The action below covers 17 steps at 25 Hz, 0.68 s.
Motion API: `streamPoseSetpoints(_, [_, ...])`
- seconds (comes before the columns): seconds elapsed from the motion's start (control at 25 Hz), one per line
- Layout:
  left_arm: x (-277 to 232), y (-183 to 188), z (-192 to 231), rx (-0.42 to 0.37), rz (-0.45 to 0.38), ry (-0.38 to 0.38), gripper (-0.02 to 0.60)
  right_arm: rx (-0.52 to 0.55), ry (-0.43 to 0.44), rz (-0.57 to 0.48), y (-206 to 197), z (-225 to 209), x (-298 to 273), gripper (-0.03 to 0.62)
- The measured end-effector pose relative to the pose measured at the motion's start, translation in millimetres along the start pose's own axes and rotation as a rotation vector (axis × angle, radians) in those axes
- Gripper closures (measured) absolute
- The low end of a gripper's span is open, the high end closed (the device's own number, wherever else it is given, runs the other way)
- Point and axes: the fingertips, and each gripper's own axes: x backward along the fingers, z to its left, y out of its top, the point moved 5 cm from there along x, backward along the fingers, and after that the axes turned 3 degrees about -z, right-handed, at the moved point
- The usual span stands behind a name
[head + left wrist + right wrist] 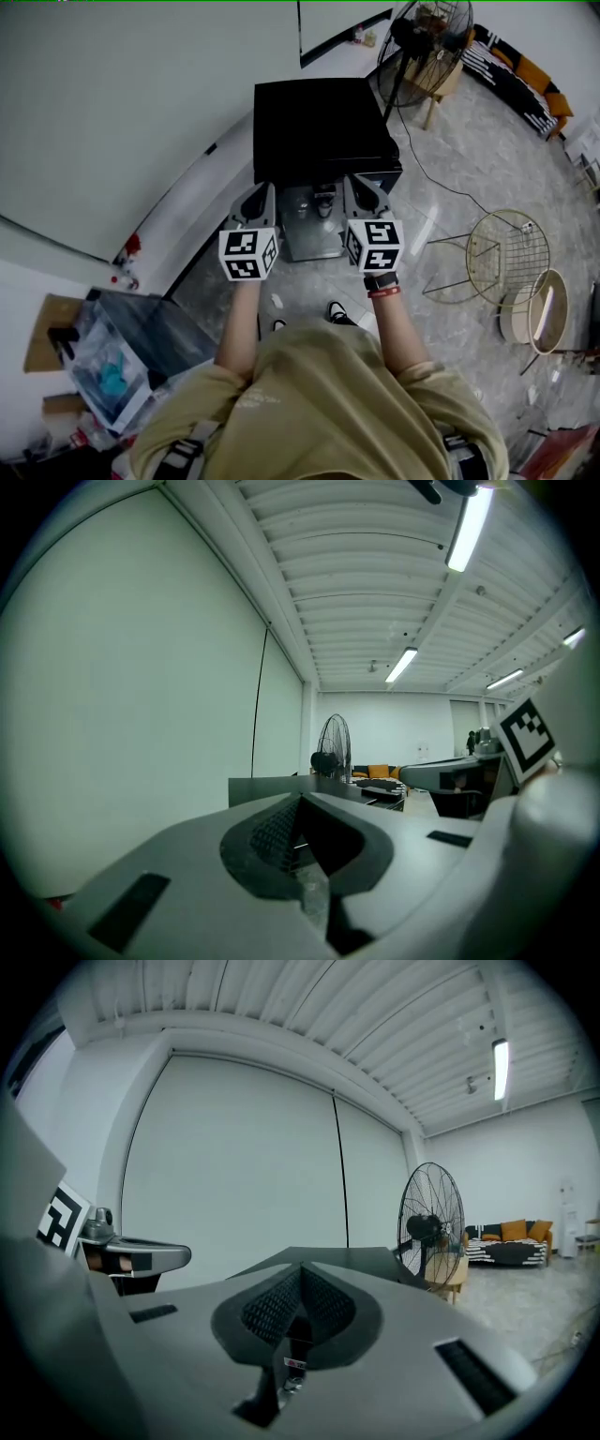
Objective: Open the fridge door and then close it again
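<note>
The left hand-held gripper (261,192) and the right hand-held gripper (361,183) both have their jaws pressed together with nothing between them. Their dark, mesh-textured pads (272,1307) meet in a point, set in smooth grey shells. The two hang side by side, a little apart, touching nothing. The fridge (323,127) stands just beyond their tips, a low box with a flat, glossy black top, close to the white wall (141,103), on a pale marbled floor (469,159).

Fridge (323,127) top matt black; floor (487,159) glossy stone tile.
</note>
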Motion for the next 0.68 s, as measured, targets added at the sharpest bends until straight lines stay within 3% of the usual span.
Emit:
streamPoseSetpoints(0.36, [0,-6,-10,0.009,0.001,-0.024,0.561,0.022,0.033,0.026,-8,0,8,0.571])
streamPoseSetpoints(0.68, [-1,-39,-24,0.138,-0.019,-0.07,0.561,0.037,0.142,0.058,-20,-1,5,0.571])
